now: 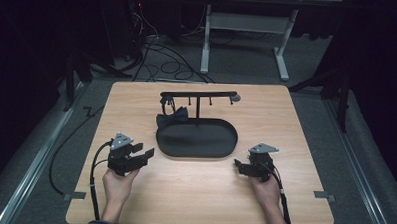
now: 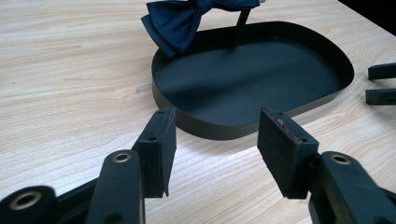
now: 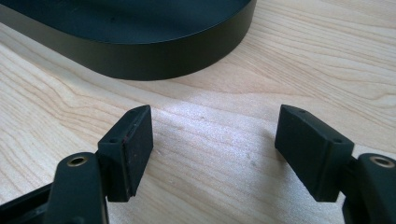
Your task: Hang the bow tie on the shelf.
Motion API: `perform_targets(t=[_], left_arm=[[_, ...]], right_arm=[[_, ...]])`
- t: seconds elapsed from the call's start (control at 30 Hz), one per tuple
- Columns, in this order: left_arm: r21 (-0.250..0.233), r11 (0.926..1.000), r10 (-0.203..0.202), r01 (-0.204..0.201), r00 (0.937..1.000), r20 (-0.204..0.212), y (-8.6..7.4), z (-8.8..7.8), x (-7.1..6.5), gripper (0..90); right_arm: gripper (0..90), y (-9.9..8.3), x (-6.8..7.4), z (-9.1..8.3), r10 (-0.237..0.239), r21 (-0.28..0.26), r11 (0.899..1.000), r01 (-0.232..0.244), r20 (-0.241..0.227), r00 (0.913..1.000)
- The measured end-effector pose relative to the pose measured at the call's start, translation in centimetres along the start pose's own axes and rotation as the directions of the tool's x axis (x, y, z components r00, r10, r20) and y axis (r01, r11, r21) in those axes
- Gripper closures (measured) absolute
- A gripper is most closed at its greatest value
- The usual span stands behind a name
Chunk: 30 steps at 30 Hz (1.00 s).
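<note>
A black oval tray (image 1: pixel 197 151) lies in the middle of the wooden table, with a T-shaped hanger stand (image 1: pixel 198 98) rising from its far edge. A dark blue bow tie (image 1: pixel 172 116) hangs from the stand's left side and rests over the tray's far left rim (image 2: pixel 161 60); the left gripper view has the bow tie (image 2: pixel 180 21) at the top. My left gripper (image 1: pixel 147 154) is open just left of the tray, nothing between its pads (image 2: pixel 159 144). My right gripper (image 1: pixel 238 166) is open just right of the tray (image 3: pixel 140 56), low over bare wood.
The table (image 1: pixel 198 192) has free wood in front of the tray and on both sides. Cables trail from both grippers toward the near edge. Behind the table are floor cables (image 1: pixel 158 55) and a white desk frame (image 1: pixel 247 23).
</note>
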<state>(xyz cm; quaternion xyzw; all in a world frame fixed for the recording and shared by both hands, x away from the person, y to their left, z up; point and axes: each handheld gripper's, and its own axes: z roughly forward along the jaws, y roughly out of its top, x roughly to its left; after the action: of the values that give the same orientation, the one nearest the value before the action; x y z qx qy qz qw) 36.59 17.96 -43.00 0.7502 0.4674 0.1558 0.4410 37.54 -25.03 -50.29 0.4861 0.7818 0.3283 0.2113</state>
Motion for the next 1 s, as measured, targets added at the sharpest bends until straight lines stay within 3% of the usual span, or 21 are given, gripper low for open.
perform_targets(t=[0.4, 0.63, 1.0], left_arm=[[0.028, 0.9996, -0.009, 0.009, 0.9999, 0.009, -0.8, 1.2, -0.3, 47.6], [0.041, 0.9991, 0.009, -0.010, 0.9999, 0.004, -0.9, 1.8, -0.7, 47.3], [0.058, 0.9983, -0.005, 0.004, 0.9997, 0.023, -1.7, 2.9, -0.8, 46.6]], right_arm=[[29.2, 0.0, 0.0, 0.0, -0.001, 0.001, 1.000, 0.001, -0.002, 1.0000], [29.3, 0.0, 0.0, 0.0, -0.002, 0.001, 1.000, 0.002, -0.002, 1.0000], [29.2, 0.0, 0.0, 0.0, -0.003, 0.001, 1.000, 0.003, -0.002, 1.0000]])
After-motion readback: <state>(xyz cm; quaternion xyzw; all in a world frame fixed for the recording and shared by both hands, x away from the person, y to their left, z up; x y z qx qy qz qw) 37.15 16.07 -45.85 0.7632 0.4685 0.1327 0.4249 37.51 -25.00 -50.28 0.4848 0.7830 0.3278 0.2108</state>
